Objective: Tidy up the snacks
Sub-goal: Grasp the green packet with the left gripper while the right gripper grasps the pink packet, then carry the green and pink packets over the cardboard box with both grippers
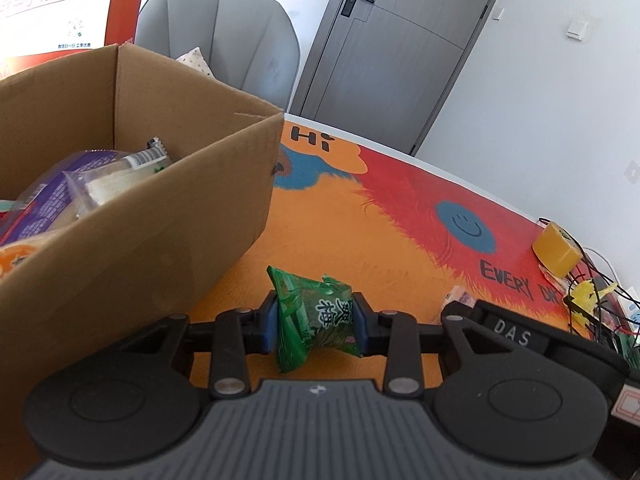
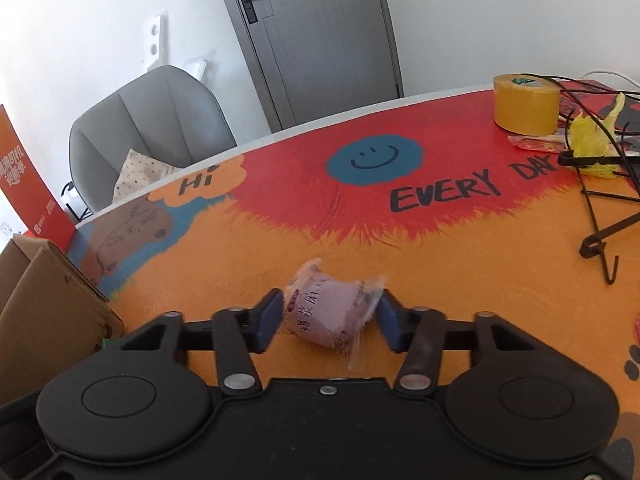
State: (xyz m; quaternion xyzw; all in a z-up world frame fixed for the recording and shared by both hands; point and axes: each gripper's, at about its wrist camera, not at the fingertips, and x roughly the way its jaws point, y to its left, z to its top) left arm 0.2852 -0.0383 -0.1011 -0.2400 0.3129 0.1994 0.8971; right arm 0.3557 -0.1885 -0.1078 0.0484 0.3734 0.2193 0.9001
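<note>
Between the blue pads of the left gripper [image 1: 314, 322] sits a small green snack packet [image 1: 310, 318], a crinkled, glossy foil pillow with crimped ends and dark printed characters. Its long axis runs away from the camera and slightly leftward, one crimped end toward the cardboard box [image 1: 160, 216], the other hanging down toward the gripper body. Both pads press its flanks, so the jaws are narrow and clamped on it, and it appears lifted just clear of the table mat [image 1: 360, 240].

Just to the left stands the cardboard box, open-topped, matte brown and corrugated, with more wrapped snacks inside: clear film packs and a purple wrapper [image 1: 56, 196].

In the right wrist view, a pink snack in clear film [image 2: 330, 312] lies between the blue fingers of the right gripper [image 2: 330, 322]. It is a stubby, rounded cylinder with twisted, frilly film ends, motion-blurred. Its long axis runs crosswise and tilts, the left end farther away, the right end nearer. The left pad touches its end; the right pad meets the frilled film, so the jaws look closed on it at a moderate width. It sits low over the mat; whether it rests on it I cannot tell.

The mat is felt-like, orange and red, with a blue smiley face [image 2: 374, 158]. Farther right stand a yellow tape roll [image 2: 526, 104], crumpled yellow plastic and black wires [image 2: 600, 216]. Beyond the table are a grey padded chair [image 2: 152, 120] and a grey door [image 2: 320, 40].
</note>
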